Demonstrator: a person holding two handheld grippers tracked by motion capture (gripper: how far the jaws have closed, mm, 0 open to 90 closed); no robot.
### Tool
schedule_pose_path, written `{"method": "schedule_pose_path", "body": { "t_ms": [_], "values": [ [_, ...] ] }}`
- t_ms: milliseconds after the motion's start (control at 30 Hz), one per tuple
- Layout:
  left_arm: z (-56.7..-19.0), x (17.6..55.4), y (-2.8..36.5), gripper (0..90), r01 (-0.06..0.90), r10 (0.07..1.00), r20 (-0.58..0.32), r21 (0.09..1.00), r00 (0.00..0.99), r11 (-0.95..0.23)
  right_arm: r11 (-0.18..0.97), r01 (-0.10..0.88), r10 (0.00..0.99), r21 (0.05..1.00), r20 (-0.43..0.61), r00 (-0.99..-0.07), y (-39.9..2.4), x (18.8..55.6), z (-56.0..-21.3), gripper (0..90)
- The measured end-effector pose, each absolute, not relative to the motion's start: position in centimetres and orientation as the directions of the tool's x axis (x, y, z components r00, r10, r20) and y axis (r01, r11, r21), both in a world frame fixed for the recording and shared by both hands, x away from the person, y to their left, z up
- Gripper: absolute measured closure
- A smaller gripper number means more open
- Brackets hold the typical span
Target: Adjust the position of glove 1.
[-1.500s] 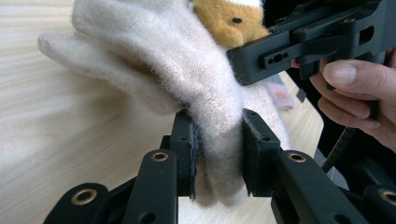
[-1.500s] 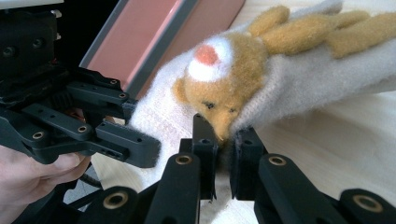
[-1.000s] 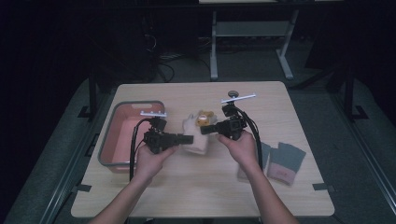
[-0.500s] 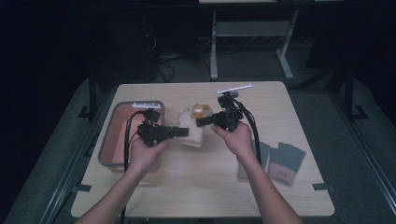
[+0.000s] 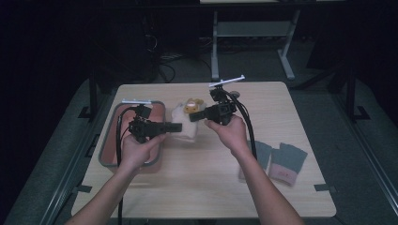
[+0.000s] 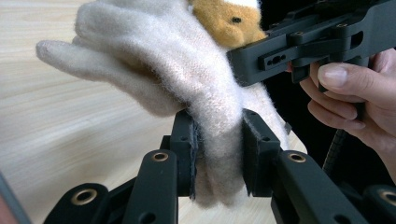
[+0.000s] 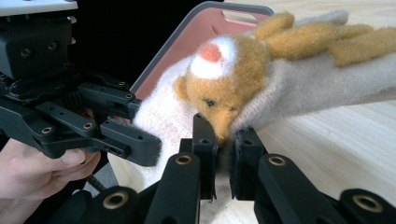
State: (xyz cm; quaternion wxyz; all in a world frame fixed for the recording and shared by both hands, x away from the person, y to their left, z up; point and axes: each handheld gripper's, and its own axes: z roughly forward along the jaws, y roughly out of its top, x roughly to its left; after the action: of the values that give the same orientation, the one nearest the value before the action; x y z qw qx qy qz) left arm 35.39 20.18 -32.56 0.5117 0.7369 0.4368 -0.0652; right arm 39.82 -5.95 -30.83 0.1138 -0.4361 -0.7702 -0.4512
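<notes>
Dark workroom behind, pale wooden table in front. At far left, pink tray with a grey rim, lying flat near the table's edge. Next, left hand, forearm coming up from the bottom edge, wrist about level. Left gripper pointed rightward across the table, jaws drawn narrow on one end of a cream woolly glove, pads sunk into the knit on both sides.

Glove held up between the two tools, just right of the tray and seemingly clear of the tabletop, its fingers drooping away. On it, an orange plush bear face. Judged very light, soft and limp: no stiffness to speak of, sure to sag and fold wherever unsupported, fuzzy enough not to slip, nothing to break. Best taken by a thick fold of knit near an edge and pinched deep, not by the plush face.

To the right, right gripper aimed leftward to meet its partner, jaws nearly together, pinching fabric right under the bear's chin. Right hand behind it, wrist a little raised, forearm slanting in from the lower right. Farther right, well apart, a pair of grey gloves flat on the table.
</notes>
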Motion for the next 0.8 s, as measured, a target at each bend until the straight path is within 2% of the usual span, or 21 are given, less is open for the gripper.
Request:
{"method": "schedule_pose_path", "body": {
  "t_ms": [800],
  "values": [
    [-30.7, 35.5, 23.6, 69.6, 0.694, 0.605, -0.527, 0.718, 0.597, -0.06, 0.229, 0.759, 0.539, 0.61, 0.57, -0.621, -2.3, 41.1, -28.9, 82.7]
  ]
}}
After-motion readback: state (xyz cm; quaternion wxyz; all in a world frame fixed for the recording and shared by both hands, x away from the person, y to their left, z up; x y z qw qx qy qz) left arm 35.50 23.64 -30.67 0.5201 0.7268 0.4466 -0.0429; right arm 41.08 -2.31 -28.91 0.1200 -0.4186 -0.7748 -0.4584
